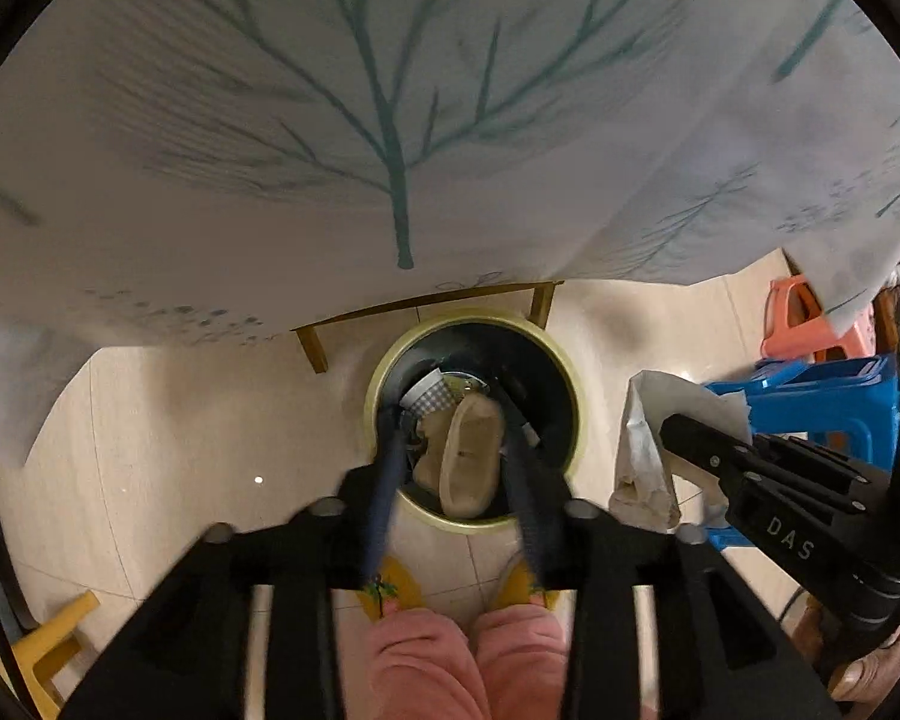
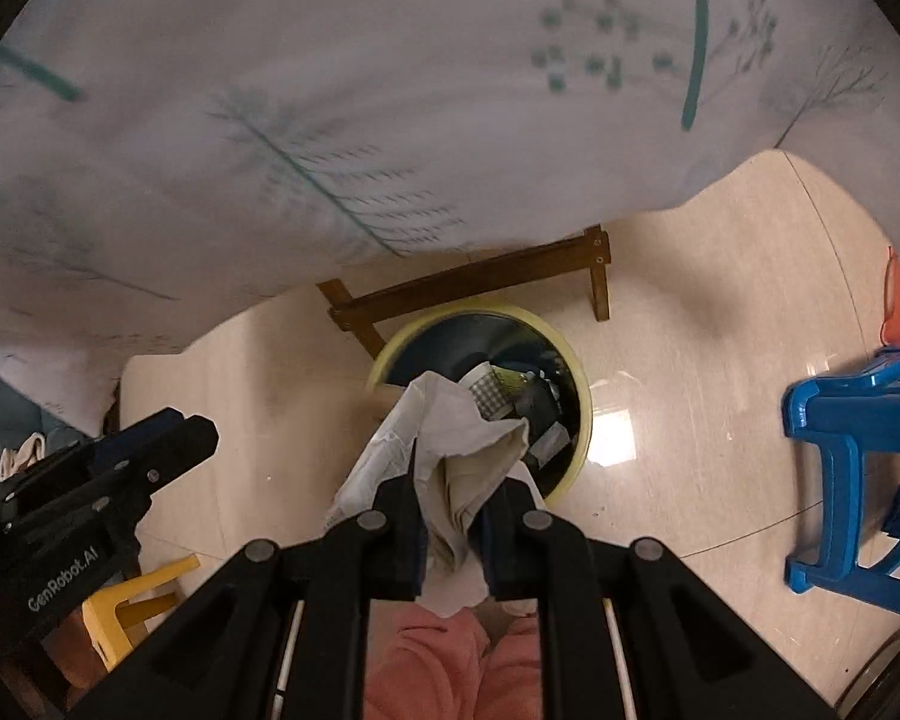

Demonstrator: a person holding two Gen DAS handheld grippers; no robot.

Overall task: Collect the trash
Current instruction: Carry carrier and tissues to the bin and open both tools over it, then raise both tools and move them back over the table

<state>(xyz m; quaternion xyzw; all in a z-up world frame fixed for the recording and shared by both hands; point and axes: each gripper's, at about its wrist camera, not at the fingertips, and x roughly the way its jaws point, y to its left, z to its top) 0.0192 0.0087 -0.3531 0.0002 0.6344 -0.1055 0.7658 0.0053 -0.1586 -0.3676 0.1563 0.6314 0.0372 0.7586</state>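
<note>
Crumpled paper held over the bin, drop pending.

Left wrist view: left gripper [image 1: 456, 450] hangs straight above the bin [image 1: 576, 414], jaws spread and apparently empty, though blur makes this uncertain; a beige scrap [image 1: 468, 462] lies inside, between the fingers. Right wrist view: right gripper [image 2: 450, 516] is clamped on the crumpled paper [image 2: 438, 438], bin just ahead. Carry the paper forward past the near rim before letting go, or it may catch the edge.
</note>
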